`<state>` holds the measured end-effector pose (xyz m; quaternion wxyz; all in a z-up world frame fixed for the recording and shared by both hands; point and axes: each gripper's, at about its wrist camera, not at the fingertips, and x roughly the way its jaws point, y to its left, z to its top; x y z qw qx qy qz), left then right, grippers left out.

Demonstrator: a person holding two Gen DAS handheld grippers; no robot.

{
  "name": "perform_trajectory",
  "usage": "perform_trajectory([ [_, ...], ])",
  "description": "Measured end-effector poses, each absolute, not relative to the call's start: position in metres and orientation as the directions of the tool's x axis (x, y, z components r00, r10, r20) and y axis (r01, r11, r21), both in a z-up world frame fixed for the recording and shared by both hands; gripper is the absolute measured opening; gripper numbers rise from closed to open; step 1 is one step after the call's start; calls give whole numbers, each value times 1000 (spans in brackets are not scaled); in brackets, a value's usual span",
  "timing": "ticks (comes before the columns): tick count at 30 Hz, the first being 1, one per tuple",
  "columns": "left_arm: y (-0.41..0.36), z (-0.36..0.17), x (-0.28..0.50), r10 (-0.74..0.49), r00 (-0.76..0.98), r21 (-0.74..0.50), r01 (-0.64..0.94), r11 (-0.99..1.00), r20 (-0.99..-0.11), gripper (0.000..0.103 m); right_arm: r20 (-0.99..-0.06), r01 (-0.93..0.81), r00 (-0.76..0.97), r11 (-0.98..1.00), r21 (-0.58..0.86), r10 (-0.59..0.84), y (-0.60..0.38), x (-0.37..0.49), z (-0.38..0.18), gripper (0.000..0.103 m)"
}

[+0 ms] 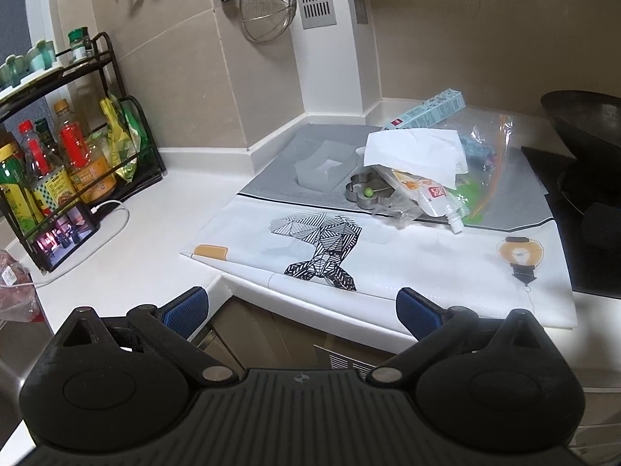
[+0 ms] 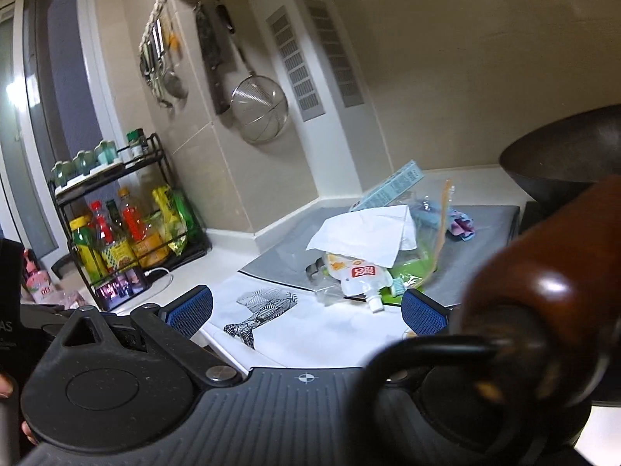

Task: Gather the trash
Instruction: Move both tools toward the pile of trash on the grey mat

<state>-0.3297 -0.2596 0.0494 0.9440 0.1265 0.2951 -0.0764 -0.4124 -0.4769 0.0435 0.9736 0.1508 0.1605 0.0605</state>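
The approach to the trash is judged to be the step in hand, since nothing has yet been gripped. The left gripper [image 1: 302,312] is held with its blue-padded tongs spread wide and empty above the near edge of the white countertop [image 1: 155,229], and the right gripper [image 2: 306,312] is likewise seen wide and empty, though its right finger is partly hidden behind the brown wooden wok handle [image 2: 543,291] close to the lens. The trash is heaped on the grey mat [image 1: 271,171] at the far side of the counter: a crumpled white paper sheet [image 1: 417,147] lies on top of a white spouted drink pouch with orange print [image 1: 431,196], a clear zip bag with an orange seal strip [image 1: 493,147] lies to the right of them, and a pale blue cardboard box [image 1: 427,110] leans behind. A metal flower-shaped mould with a green knob [image 1: 363,192] sits just beside the pouch (whether it counts as trash cannot be told). The next move is judged to call for a reach forward over the white printed mat [image 1: 388,256] and a closing on the loose paper first. To the left a black wire rack of sauce bottles [image 1: 77,155] stands against the beige tiled wall, with a small lit screen [image 1: 64,239] at its foot; a steel mesh strainer [image 1: 266,0] hangs above, and a dark wok [image 1: 586,120] sits at the right.
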Motion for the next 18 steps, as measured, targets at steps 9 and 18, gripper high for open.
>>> perform_trajectory([
  [9, -249, 52, -328, -77, 839, 204, 218, 954, -539, 103, -307, -79, 933, 939, 336, 189, -466, -404, 46, 102],
  [18, -222, 54, -315, -104, 840, 172, 227, 958, -533, 103, -300, -7, 948, 951, 308, 104, -443, -399, 51, 103],
])
